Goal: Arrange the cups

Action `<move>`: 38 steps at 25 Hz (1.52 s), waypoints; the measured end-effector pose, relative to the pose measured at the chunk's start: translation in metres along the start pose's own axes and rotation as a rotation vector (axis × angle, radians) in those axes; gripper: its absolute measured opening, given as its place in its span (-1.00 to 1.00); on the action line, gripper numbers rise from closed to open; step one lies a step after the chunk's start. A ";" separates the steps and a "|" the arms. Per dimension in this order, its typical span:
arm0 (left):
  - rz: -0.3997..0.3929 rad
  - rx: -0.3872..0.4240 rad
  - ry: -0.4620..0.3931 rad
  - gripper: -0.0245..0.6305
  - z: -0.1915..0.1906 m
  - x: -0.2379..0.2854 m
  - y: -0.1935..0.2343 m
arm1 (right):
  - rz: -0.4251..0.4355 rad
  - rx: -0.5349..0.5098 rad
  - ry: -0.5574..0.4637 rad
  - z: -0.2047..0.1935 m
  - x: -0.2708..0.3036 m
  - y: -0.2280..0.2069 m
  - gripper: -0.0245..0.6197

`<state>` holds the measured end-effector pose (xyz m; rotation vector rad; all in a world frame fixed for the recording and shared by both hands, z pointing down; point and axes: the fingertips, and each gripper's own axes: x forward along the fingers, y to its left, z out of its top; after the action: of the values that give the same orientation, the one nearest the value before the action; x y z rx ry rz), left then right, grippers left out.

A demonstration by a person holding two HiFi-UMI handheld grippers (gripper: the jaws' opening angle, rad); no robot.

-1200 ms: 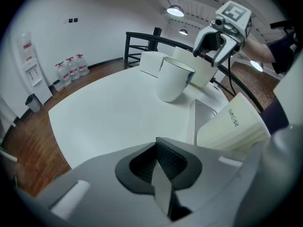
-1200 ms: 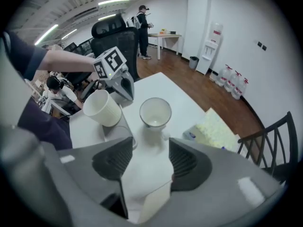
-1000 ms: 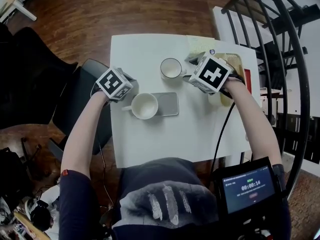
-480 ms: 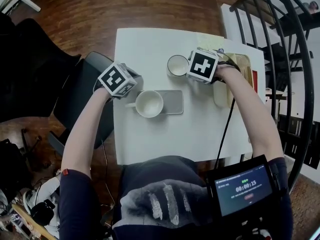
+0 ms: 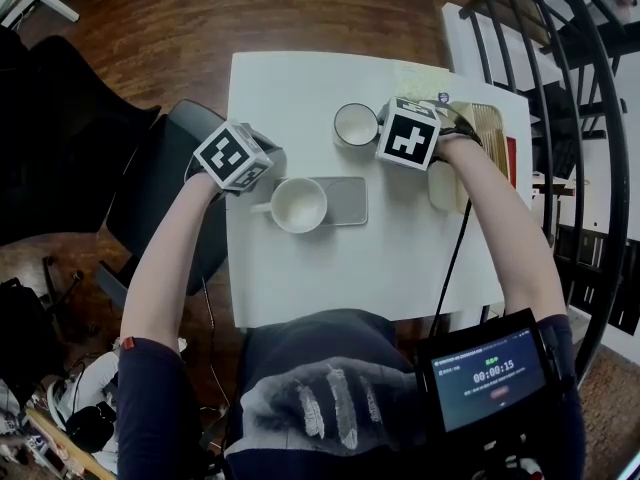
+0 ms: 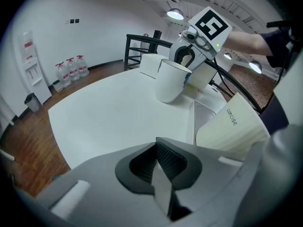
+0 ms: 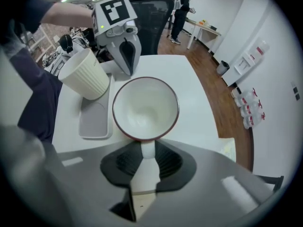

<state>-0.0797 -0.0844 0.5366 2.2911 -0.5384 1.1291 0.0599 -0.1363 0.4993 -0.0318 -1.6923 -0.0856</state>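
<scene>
R gripper (image 7: 147, 150) aimed straight down, jaws closing on the handle (image 7: 147, 146) of the dark-rimmed cup (image 7: 146, 109).

So my R gripper's jaws were closing w/ that handle right between the pads (image 7: 168, 161), which looked to be touching it on both sides. The cup itself stood upright on the white table (image 7: 199, 96), empty inside afaict. Just beside it lay a gray tray (image 7: 94, 122), and the ribbed cup (image 7: 85, 79) sat on the tray's end nearest my other hand. My L gripper (image 6: 158, 150) had its jaws fully together w/ nothing between them, tip down close by the ribbed cup, tho I couldn't tell if it touched anything. The 2 cups were near each other, not touching. Further out: a black office chair (image 7: 151, 13) past the table edge, wood floor (image 7: 232, 112), and a person (image 7: 182, 6) standing at a desk way in the back.
</scene>
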 end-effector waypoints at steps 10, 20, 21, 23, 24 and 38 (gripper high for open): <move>0.003 -0.013 -0.010 -0.88 0.000 0.000 0.001 | -0.034 0.069 -0.080 -0.002 -0.007 0.004 -0.71; 0.005 -0.007 0.005 -0.88 0.004 -0.004 -0.003 | -0.076 0.125 -0.199 -0.004 -0.039 0.010 -0.71; 0.005 -0.008 0.004 -0.88 0.004 -0.003 -0.003 | -0.079 0.123 -0.210 -0.004 -0.043 0.012 -0.71; 0.007 -0.008 0.002 -0.88 0.004 -0.002 -0.003 | -0.090 0.107 -0.229 -0.001 -0.055 0.016 -0.71; 0.009 -0.008 0.001 -0.88 0.004 -0.002 -0.003 | -0.094 0.092 -0.237 0.001 -0.062 0.018 -0.71; 0.027 -0.008 0.000 -0.88 -0.002 0.003 0.005 | 0.024 -0.028 -0.239 0.000 -0.065 0.108 -0.70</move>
<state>-0.0819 -0.0880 0.5413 2.2835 -0.5748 1.1370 0.0751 -0.0270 0.4387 -0.0863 -1.9293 -0.0908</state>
